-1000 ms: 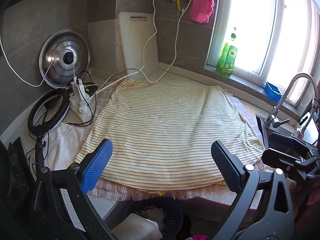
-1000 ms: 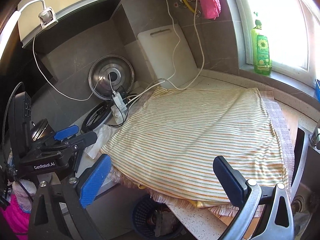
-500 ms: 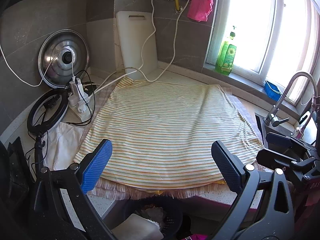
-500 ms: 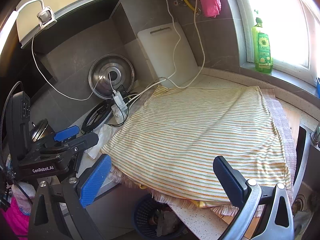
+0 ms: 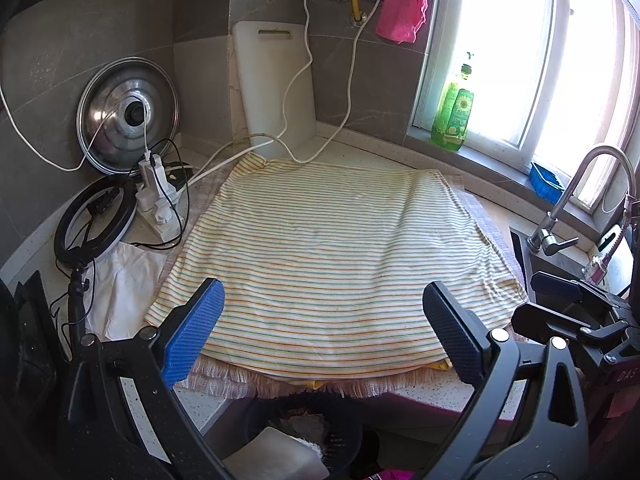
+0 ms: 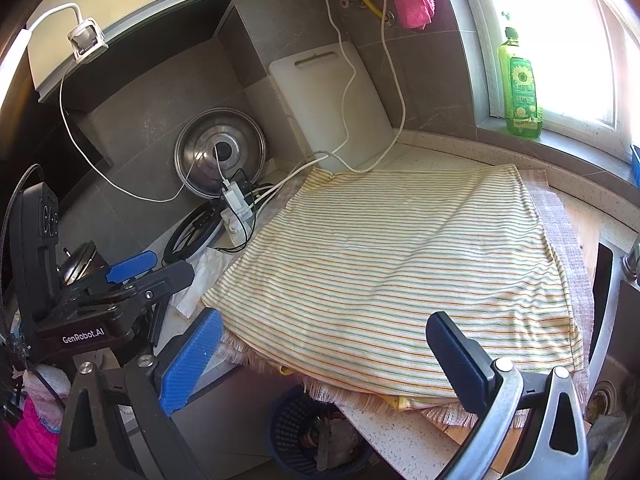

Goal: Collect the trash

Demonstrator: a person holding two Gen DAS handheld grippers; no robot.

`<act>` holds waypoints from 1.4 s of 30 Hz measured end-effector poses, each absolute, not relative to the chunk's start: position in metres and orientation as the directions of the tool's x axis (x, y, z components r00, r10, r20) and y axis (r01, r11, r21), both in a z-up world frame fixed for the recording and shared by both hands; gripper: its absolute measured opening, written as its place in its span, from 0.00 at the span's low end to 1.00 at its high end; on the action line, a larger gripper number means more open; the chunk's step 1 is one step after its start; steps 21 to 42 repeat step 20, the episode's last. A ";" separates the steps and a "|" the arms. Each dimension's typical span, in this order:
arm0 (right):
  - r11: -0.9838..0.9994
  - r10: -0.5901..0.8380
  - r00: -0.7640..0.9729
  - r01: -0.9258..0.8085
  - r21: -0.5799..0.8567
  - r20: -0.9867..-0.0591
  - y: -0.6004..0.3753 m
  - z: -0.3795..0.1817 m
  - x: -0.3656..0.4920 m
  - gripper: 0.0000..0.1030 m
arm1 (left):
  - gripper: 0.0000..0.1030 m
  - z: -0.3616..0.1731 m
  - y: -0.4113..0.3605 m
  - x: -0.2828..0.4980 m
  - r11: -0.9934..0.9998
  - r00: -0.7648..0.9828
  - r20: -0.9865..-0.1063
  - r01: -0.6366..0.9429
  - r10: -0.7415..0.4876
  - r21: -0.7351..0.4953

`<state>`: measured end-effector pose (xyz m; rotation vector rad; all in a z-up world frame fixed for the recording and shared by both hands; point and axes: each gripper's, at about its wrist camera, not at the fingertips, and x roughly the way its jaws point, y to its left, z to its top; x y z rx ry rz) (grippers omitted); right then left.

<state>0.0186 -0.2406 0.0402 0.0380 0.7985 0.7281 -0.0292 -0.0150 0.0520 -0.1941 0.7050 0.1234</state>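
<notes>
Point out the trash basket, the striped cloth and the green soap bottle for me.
trash basket (image 6: 294, 412), right wrist view, its blue mesh rim under the counter edge.
striped cloth (image 5: 332, 248), left wrist view, its middle.
green soap bottle (image 6: 520, 96), right wrist view, its label.

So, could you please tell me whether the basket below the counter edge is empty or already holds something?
It holds something: the basket shows crumpled scraps inside its mesh wall.

Left gripper (image 5: 322, 334) open over striped cloth (image 5: 332, 256), nothing between its fingers

Cloth spread on counter (image 5: 424, 394); dark bin (image 5: 340, 432) below counter edge, pale trash inside; pot lid (image 5: 128, 120) and white cutting board (image 5: 276, 88) lean on wall; green bottle (image 5: 454, 110) on sill; faucet (image 5: 576, 200) right.
</notes>
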 end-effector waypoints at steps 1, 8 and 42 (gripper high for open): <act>0.759 0.608 0.471 -0.580 0.295 -0.639 -0.241 0.040 0.019 1.00 | 0.98 0.052 -0.014 -0.029 0.976 0.756 -0.653 -0.175 0.047 -0.133; 0.760 0.608 0.467 -0.576 0.300 -0.642 -0.242 0.039 0.021 1.00 | 0.98 0.050 -0.020 -0.029 0.972 0.743 -0.666 -0.203 0.073 -0.120; 0.760 0.601 0.456 -0.582 0.291 -0.657 -0.241 0.032 0.021 1.00 | 0.98 0.048 -0.025 -0.027 0.968 0.738 -0.667 -0.229 0.104 -0.102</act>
